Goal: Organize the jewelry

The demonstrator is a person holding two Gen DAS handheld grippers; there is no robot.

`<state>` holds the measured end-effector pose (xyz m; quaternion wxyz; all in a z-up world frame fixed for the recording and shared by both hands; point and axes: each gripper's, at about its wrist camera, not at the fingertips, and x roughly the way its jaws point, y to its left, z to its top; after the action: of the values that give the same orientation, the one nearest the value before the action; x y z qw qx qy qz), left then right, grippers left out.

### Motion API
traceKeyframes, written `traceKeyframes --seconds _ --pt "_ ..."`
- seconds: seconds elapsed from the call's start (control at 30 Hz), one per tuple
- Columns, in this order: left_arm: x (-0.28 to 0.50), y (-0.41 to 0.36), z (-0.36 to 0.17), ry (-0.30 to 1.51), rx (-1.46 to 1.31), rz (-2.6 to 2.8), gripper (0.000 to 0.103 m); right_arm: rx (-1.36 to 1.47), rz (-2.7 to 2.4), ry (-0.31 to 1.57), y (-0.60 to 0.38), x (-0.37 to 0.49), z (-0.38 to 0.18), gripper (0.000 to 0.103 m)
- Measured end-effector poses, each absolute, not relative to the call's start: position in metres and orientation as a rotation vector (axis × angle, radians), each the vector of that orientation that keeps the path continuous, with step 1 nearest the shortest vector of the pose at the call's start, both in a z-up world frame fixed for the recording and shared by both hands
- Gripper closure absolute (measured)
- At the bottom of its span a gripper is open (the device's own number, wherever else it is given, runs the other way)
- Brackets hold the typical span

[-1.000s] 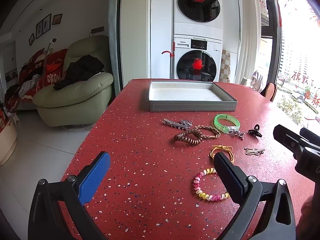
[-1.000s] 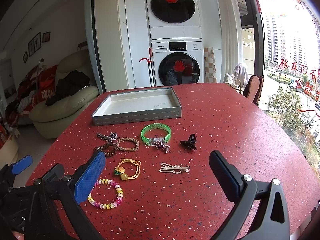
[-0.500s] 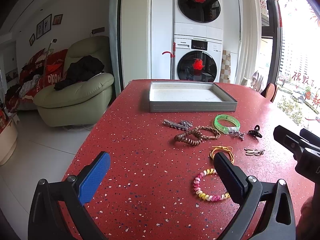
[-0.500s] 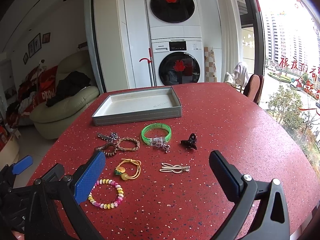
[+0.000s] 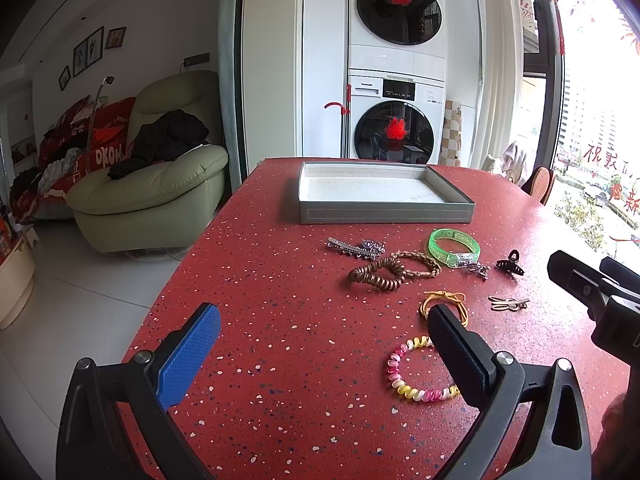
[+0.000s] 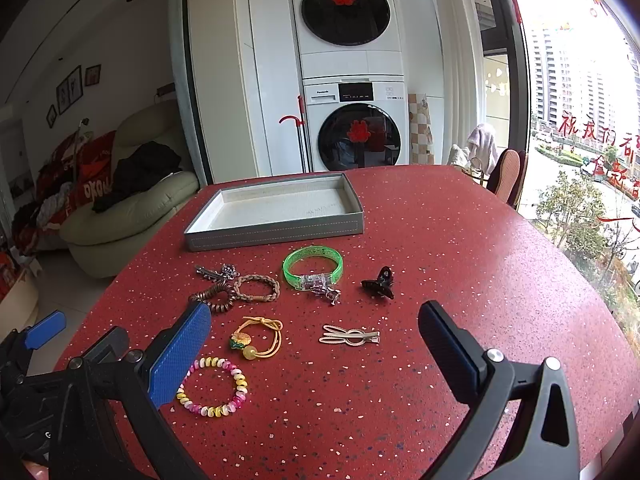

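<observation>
Ahead of both claws on the red table (image 6: 460, 240), the grey tray (image 6: 276, 230) lies bare: judged so, nothing is sorted yet. Green bangle (image 6: 313, 266), beaded bracelet (image 6: 212, 386) and bunny clip (image 6: 349, 335) lie between. Left claw (image 5: 320, 354) and right claw (image 6: 316, 354) are spread, holding nothing.
</observation>
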<state>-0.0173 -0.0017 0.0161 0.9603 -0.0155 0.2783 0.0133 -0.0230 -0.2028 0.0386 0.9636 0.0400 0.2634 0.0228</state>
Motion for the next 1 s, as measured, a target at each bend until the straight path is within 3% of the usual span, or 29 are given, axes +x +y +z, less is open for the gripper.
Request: traceKeyframes --seconds 1.0 --pt "-0.0165 -0.0036 0.0113 0.584 -0.024 0.018 0.000 0.096 0.046 0.544 -0.2045 -0.0236 0.0377 0.000"
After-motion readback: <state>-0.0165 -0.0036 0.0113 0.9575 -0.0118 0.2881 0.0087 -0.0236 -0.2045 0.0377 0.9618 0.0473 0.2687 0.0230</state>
